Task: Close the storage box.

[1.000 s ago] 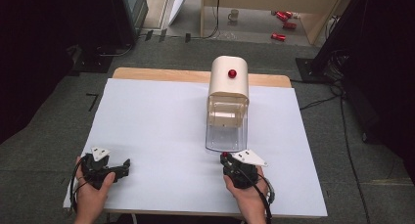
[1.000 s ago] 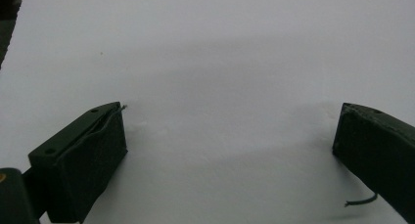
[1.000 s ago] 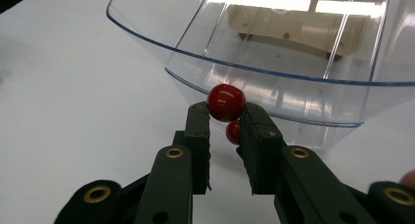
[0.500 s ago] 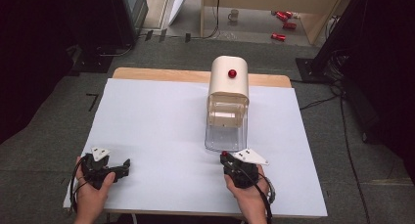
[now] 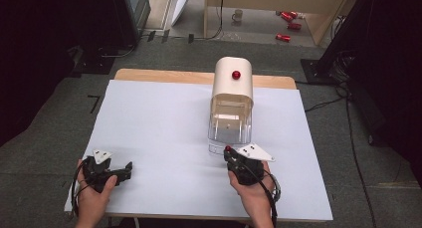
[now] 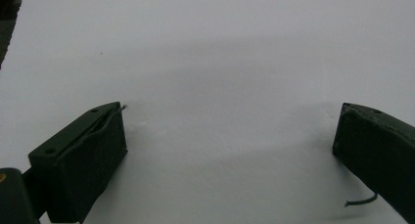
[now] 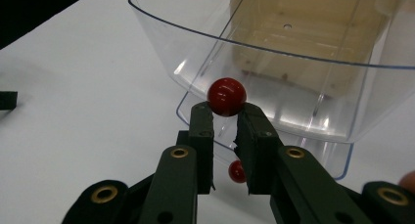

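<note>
A small red ball (image 7: 226, 96) is pinched at the tips of my right gripper (image 7: 226, 109), which is shut on it. It hangs just in front of the rim of a clear plastic bin (image 7: 313, 82). Lower between the jaws a second red spot shows; I cannot tell whether it is a reflection. From the high view, the ball (image 5: 228, 149) and right gripper (image 5: 230, 153) are at the near edge of the clear bin (image 5: 229, 133), which juts from a cream box (image 5: 232, 91) with a red knob (image 5: 236, 74). My left gripper (image 5: 125, 170) rests open at the front left, with bare table between its jaws (image 6: 230, 131).
The white table (image 5: 159, 123) is bare to the left of the box. A wooden strip runs along its far edge. On the floor beyond lie a mug (image 5: 238, 14) and red cans (image 5: 288, 19); cables trail at the right.
My right gripper has edged slightly forward with the red ball toward the clear bin. The left gripper has stayed put.
</note>
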The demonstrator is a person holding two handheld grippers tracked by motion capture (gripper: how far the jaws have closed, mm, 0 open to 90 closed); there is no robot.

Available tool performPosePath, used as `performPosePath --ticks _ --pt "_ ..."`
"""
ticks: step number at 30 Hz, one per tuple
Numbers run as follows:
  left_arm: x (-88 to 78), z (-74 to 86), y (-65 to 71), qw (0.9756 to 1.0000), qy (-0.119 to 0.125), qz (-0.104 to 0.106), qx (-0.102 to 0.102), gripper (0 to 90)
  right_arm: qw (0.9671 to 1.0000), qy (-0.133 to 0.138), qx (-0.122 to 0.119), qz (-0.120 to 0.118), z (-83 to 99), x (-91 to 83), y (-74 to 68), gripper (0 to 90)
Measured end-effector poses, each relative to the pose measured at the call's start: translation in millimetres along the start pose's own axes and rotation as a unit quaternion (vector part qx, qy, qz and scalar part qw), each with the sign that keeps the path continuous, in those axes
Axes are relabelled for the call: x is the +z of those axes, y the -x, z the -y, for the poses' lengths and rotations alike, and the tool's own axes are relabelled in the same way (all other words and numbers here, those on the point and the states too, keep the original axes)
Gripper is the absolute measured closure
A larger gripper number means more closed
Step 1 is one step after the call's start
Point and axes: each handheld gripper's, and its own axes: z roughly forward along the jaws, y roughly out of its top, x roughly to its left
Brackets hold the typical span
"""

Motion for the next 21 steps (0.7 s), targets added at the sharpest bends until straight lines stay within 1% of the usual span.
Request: performPosePath --ticks 3,13,14,18,20,21 --pt "0.0 0.0 0.0 1.0000 0.000 0.000 0.000 0.0 1.0000 0.005 -0.001 0.005 -8.1 2.4 2.5 79.0" --pt "-0.1 0.0 -0.2 1.0000 -0.001 0.000 0.001 0.0 0.9999 0.010 -0.001 0.013 -23.1 14.9 6.7 79.6" --pt "-0.2 0.0 -0.2 1.0000 -0.001 0.000 0.001 0.0 0.9998 0.009 0.001 0.016 -26.8 18.2 8.9 79.9" --pt "-0.1 0.0 -0.1 1.0000 -0.001 0.000 0.001 0.0 0.9997 0.011 0.002 0.021 -31.8 22.5 12.5 80.8" --pt "-0.1 0.0 -0.1 1.0000 0.000 0.000 0.000 0.0 0.9996 0.011 0.003 0.024 -34.9 25.5 15.1 83.7" --pt "-0.2 0.0 -0.2 1.0000 -0.001 0.000 0.001 0.0 0.9995 0.009 0.007 0.029 -37.5 29.6 18.4 83.7"
